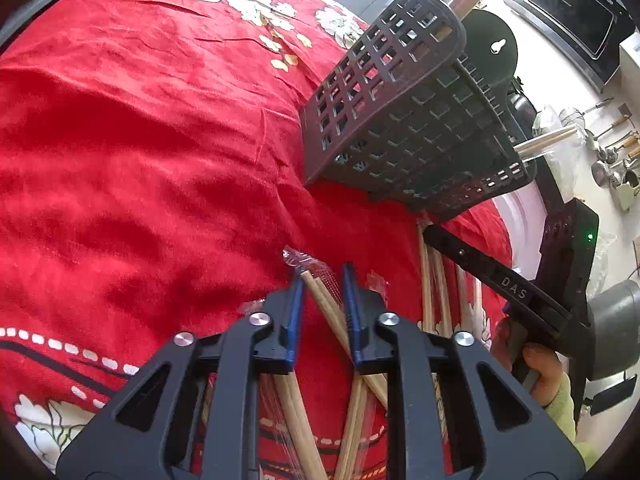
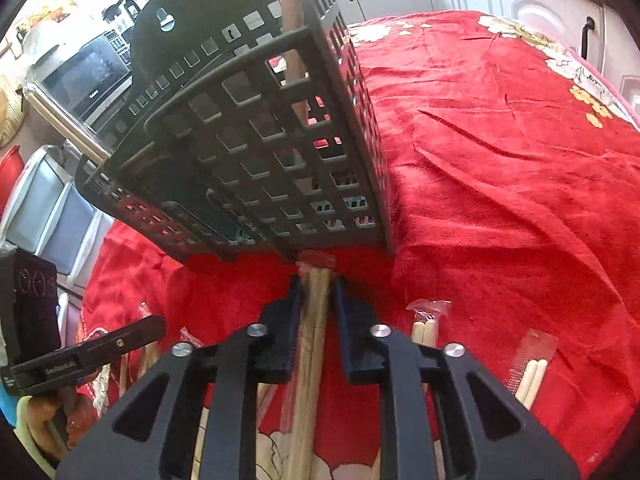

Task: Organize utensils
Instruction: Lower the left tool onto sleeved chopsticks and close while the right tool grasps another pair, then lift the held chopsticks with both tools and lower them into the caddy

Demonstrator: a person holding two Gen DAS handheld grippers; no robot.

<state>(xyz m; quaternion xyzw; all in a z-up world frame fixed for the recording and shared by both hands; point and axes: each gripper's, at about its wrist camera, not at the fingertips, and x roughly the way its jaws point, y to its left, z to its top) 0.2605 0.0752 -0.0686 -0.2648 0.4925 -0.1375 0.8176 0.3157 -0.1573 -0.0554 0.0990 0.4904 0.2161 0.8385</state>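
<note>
- Chopsticks (image 1: 320,296), wrapped pair, getting pinched by left claw (image 1: 322,280) near tips, prob. for lifting.
- Right claw (image 2: 318,284) pinching another pair (image 2: 318,320), aiming twd basket (image 2: 280,152) on bench (image 2: 500,180).

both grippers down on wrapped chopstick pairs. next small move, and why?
Probably lift both pairs toward the black basket. The left gripper and right gripper each look closed on a wrapped chopstick pair, and the basket stands just ahead.
</note>
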